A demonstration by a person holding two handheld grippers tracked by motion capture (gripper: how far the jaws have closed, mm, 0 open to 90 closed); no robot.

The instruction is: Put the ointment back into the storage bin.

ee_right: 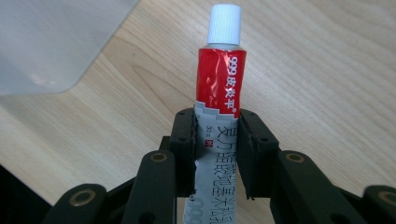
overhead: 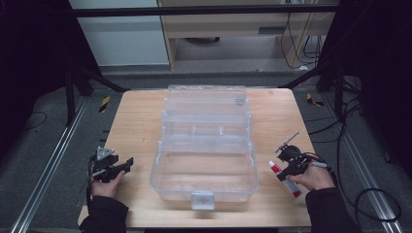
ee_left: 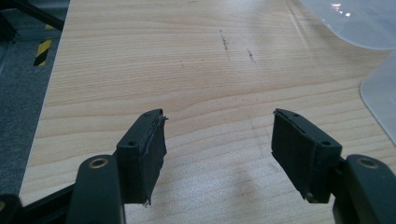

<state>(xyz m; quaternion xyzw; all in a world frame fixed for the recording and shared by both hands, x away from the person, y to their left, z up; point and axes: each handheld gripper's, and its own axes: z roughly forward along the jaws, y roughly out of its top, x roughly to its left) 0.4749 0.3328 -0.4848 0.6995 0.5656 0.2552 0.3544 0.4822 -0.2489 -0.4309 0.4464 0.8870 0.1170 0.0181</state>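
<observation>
A red and white ointment tube [ee_right: 219, 93] with a white screw cap is clamped between the pads of my right gripper [ee_right: 217, 149], cap pointing away from the hand. In the high view the tube [overhead: 286, 182] is off the wooden table [overhead: 136, 126], at the right of the clear plastic box [overhead: 204, 145], with the right gripper [overhead: 290, 170] shut on it. My left gripper [overhead: 127, 164] stays near the table's left edge, and in its own view the left gripper [ee_left: 218, 140] is open with only bare wood between its pads.
The clear box stands open in the middle of the table, its lid [overhead: 206, 99] tilted back and its latch [overhead: 202, 199] toward the front edge. A corner of the box [ee_left: 380, 93] shows at the right of the left gripper view. Cables [overhead: 369, 194] lie on the floor at the right.
</observation>
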